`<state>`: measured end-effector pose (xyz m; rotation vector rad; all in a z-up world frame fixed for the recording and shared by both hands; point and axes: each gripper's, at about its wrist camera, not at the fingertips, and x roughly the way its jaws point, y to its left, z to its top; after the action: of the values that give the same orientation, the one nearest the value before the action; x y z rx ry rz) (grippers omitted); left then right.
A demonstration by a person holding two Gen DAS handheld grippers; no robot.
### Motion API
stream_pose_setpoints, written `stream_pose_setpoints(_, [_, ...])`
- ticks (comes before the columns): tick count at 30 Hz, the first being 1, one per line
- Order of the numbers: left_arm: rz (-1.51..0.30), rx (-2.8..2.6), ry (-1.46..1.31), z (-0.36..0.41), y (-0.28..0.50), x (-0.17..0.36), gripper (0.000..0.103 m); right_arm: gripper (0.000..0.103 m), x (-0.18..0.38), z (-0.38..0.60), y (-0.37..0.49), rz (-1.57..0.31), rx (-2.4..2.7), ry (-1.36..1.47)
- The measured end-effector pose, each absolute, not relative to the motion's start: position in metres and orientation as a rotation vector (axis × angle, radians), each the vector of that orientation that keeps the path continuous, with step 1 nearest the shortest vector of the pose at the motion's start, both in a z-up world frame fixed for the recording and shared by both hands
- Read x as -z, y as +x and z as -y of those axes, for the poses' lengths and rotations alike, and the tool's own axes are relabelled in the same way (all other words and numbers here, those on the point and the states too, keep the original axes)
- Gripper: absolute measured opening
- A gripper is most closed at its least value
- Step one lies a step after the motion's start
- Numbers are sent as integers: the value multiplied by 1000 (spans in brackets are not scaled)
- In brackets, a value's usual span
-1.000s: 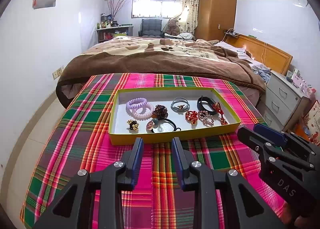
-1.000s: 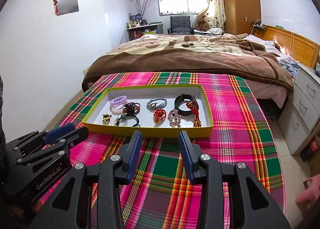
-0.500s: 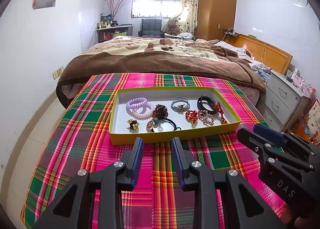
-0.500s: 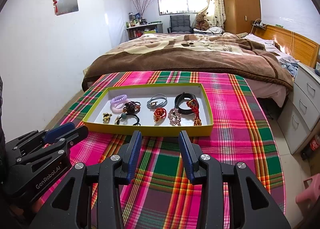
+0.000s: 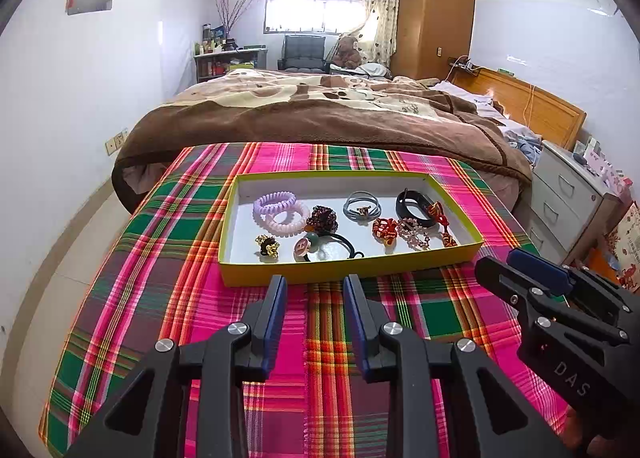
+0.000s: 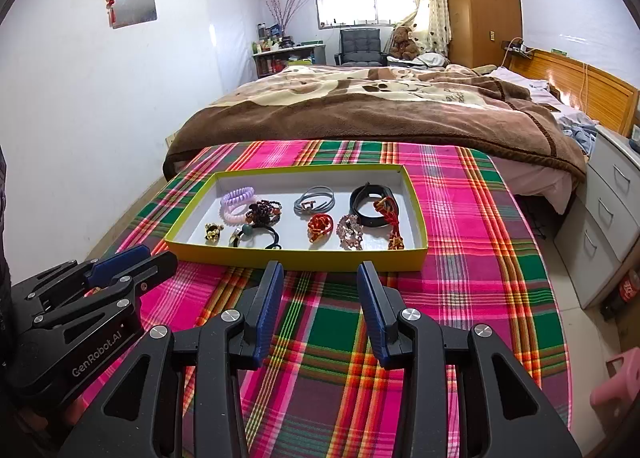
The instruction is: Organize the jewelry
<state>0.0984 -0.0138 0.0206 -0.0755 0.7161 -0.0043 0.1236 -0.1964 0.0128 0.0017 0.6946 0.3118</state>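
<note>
**Jewelry gathered in one tray, both grippers waiting short of it**

Bedroom surroundings frame the work: a bed with a brown blanket [image 5: 320,118] sits behind a table covered in a pink, green and red plaid cloth [image 5: 160,278]. On that cloth stands a shallow yellow-walled tray [image 5: 348,272] with a white floor, and every piece of jewelry in view lies inside it, none on the cloth.

Within the tray the pieces sit roughly by kind. Two spiral hair ties [image 5: 280,210], one lilac and one pale pink, overlap at the left, with a dark beaded bracelet [image 5: 322,218] just beside them. In front lie a small gold and black ornament [image 5: 267,246] and a black hair band with charms [image 5: 332,246]. A grey cord bracelet [image 5: 362,208] sits mid-tray; to the right are a red knotted piece [image 5: 385,229], a pale pink beaded bracelet [image 5: 414,232], a black band [image 5: 414,206] and a red cord with gold ends [image 5: 442,224] draped over that band's edge.

The left gripper [image 5: 314,286] hovers over the cloth just short of the tray's near wall, its fingers spread and holding nothing. The right gripper [image 6: 320,272] hangs likewise, spread and empty, pointing at the tray's middle. Both seem held back and level so the cameras take in the whole tray.

This layout fits two readings: pieces laid out in the tray awaiting sorting, or a sort already made with the grippers drawn clear. The pictures cannot settle which.
</note>
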Motion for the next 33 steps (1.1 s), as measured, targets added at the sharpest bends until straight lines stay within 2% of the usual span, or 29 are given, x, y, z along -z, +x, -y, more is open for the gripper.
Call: stream_pose_setpoints(33, [-731,-1,-90,11,99,-14,29,39,-9,197,125,-704,-299,5])
